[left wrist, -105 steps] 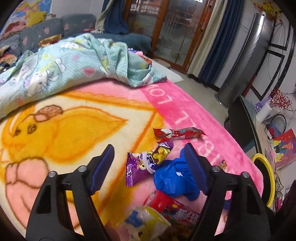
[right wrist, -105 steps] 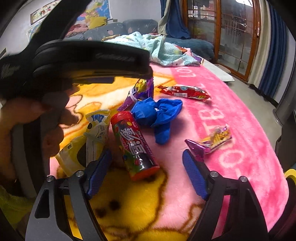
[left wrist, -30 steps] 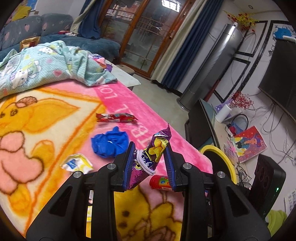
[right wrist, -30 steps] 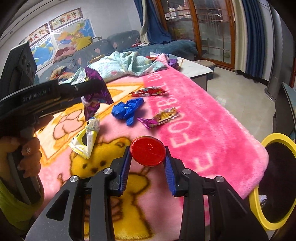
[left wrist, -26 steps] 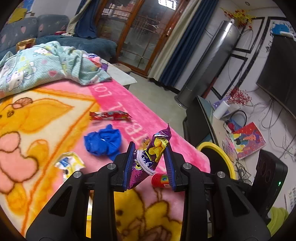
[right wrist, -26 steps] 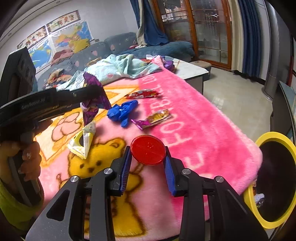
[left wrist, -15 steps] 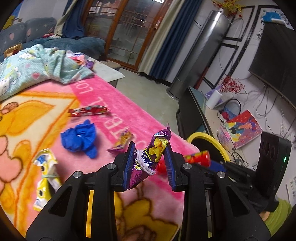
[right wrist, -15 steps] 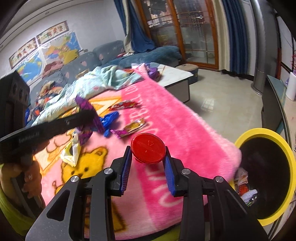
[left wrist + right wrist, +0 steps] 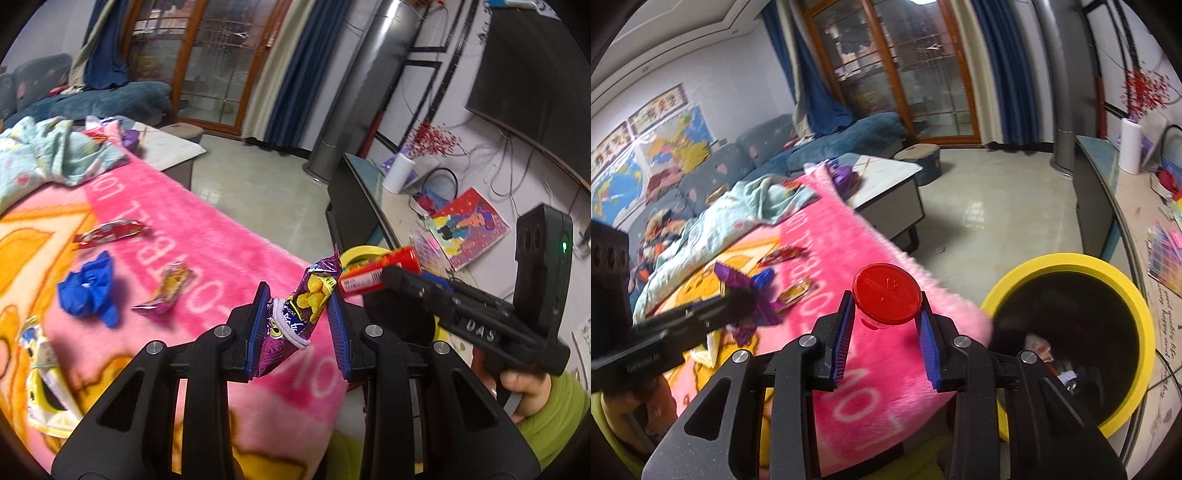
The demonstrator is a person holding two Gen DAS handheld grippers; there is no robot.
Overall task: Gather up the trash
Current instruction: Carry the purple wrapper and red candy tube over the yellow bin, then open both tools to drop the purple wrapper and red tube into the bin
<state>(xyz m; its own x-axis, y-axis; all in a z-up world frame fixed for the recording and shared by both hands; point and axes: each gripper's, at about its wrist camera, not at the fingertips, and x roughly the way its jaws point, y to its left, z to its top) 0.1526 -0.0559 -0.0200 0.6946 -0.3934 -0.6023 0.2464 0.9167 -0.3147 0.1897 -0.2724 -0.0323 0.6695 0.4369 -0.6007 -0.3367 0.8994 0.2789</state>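
Note:
My left gripper is shut on a purple snack bag and holds it above the pink blanket's near edge. My right gripper is shut on a red candy tube, seen end-on by its red cap; in the left wrist view the tube sits over the yellow-rimmed trash bin. The bin stands on the floor just right of the blanket and holds some trash. On the blanket lie a blue glove, a small purple-orange wrapper, a red wrapper and a yellow-white packet.
The pink and yellow blanket covers the table. A teal blanket is heaped at its far end. A dark TV stand with a paper roll is right of the bin, and a grey column stands behind.
Both grippers have swung right toward the bin with their loads. The red tube has moved from over the blanket to the bin's rim, and the bin fills more of the right wrist view.

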